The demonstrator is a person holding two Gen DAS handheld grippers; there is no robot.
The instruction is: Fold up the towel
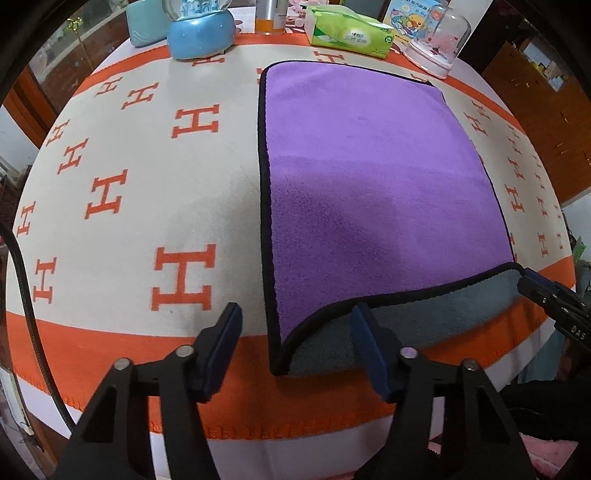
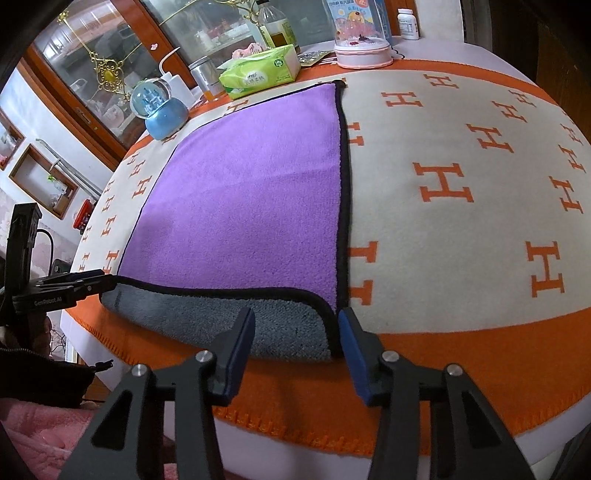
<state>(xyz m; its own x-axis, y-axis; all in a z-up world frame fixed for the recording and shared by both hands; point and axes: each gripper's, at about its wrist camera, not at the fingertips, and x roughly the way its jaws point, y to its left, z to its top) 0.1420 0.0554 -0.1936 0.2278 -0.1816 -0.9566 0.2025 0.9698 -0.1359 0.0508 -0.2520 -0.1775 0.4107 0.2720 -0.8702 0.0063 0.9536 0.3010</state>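
Note:
A purple towel point(image 1: 369, 184) with black trim and a grey underside lies flat on the table. Its near edge is raised, showing the grey side point(image 1: 406, 325). In the right wrist view the towel point(image 2: 240, 206) fills the left middle. My left gripper point(image 1: 297, 339) is open, its fingers straddling the towel's near left corner. My right gripper point(image 2: 297, 341) is open around the near right corner. Each gripper shows from the side in the other view: the right one point(image 1: 550, 295) and the left one point(image 2: 74, 286).
An orange and cream blanket with H letters point(image 1: 147, 203) covers the table. At the far edge stand a blue snow globe point(image 1: 199, 29), a green tissue pack point(image 1: 347, 33), a pink domed globe point(image 1: 436, 44) and a bottle point(image 2: 277, 26).

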